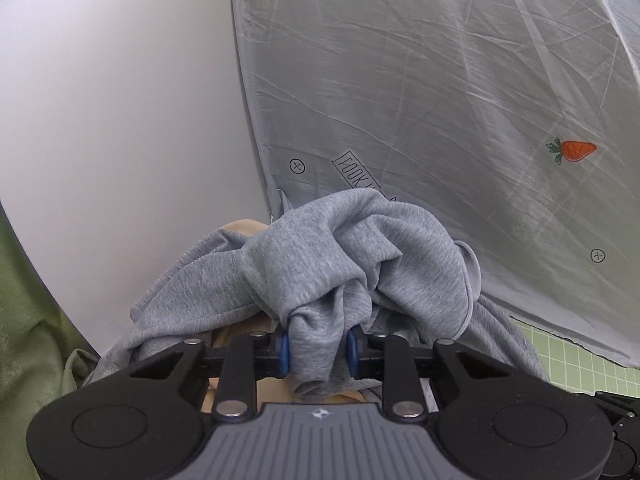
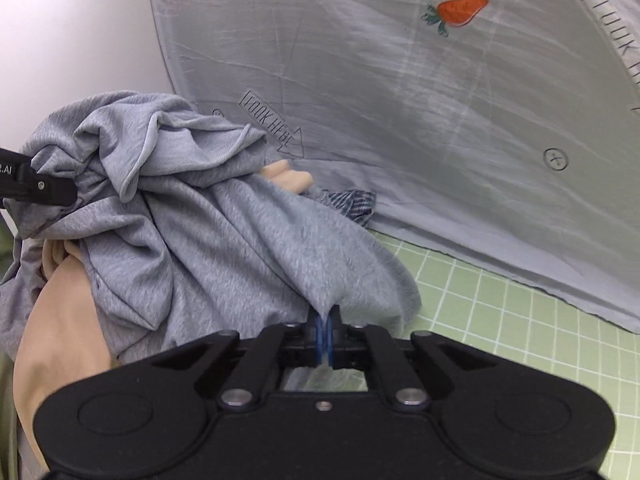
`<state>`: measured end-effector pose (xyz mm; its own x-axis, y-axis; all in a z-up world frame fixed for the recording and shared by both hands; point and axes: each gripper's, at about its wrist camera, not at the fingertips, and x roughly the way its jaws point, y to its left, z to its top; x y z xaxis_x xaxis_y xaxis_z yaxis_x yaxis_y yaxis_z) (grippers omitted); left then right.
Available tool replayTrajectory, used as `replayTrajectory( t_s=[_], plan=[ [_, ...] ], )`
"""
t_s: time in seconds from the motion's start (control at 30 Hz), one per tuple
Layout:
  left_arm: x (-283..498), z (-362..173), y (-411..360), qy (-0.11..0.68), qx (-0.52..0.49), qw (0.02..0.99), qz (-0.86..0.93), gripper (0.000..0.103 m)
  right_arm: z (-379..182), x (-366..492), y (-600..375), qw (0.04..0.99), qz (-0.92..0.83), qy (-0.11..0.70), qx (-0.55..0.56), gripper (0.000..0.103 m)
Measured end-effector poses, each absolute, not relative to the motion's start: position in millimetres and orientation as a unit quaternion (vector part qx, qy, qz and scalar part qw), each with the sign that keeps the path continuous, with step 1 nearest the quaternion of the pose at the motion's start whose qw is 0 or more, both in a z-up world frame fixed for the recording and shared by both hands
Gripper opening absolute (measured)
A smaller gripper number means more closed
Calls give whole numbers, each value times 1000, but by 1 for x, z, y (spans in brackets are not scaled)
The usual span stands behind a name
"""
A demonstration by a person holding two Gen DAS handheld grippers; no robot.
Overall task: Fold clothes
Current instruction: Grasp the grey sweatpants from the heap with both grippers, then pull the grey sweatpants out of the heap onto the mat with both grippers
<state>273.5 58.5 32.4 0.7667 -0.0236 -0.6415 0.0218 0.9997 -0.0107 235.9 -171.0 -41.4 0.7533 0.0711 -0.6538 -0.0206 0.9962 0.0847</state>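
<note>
A crumpled heather-grey garment (image 1: 336,256) hangs bunched in front of my left gripper (image 1: 318,346), whose blue pads (image 1: 285,350) pinch a thick fold of it. In the right wrist view the same grey garment (image 2: 224,240) drapes from my right gripper (image 2: 325,338), whose blue pads are pressed together on a thin edge of it. The left gripper's black finger (image 2: 40,188) shows at the left edge of that view, holding the garment's other end. A beige garment (image 2: 60,320) lies under the grey one.
A pale grey sheet (image 2: 400,100) with an orange carrot print (image 2: 460,10) and "LOOK HERE" lettering hangs behind. A green grid cutting mat (image 2: 500,320) covers the surface at right. A striped dark cloth (image 2: 352,204) peeks out beside the pile. A white wall (image 1: 120,120) is at left.
</note>
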Motion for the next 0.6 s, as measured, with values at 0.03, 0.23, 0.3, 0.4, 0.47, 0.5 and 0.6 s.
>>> replayTrajectory(
  t_s=[0.03, 0.23, 0.3, 0.4, 0.47, 0.5, 0.6],
  plan=[
    [267, 37, 57, 336, -1, 942, -17, 25, -37, 227, -177, 939, 16, 343, 35, 2],
    [216, 53, 23, 320, 11, 945, -64, 21, -15, 173, -217, 954, -40, 297, 29, 2],
    [196, 51, 5, 321, 13, 943, -86, 21, -11, 145, -243, 954, -67, 291, 35, 2],
    [161, 35, -34, 335, 17, 934, -121, 21, -6, 103, -283, 952, -109, 281, 44, 2],
    [138, 28, -63, 352, 16, 925, -140, 21, -6, 73, -309, 948, -135, 283, 52, 2],
    [125, 22, -77, 362, 14, 920, -149, 21, -9, 59, -322, 945, -146, 289, 54, 2],
    [86, 5, -119, 399, 3, 899, -179, 21, -19, 14, -365, 932, -185, 308, 52, 2]
  ],
)
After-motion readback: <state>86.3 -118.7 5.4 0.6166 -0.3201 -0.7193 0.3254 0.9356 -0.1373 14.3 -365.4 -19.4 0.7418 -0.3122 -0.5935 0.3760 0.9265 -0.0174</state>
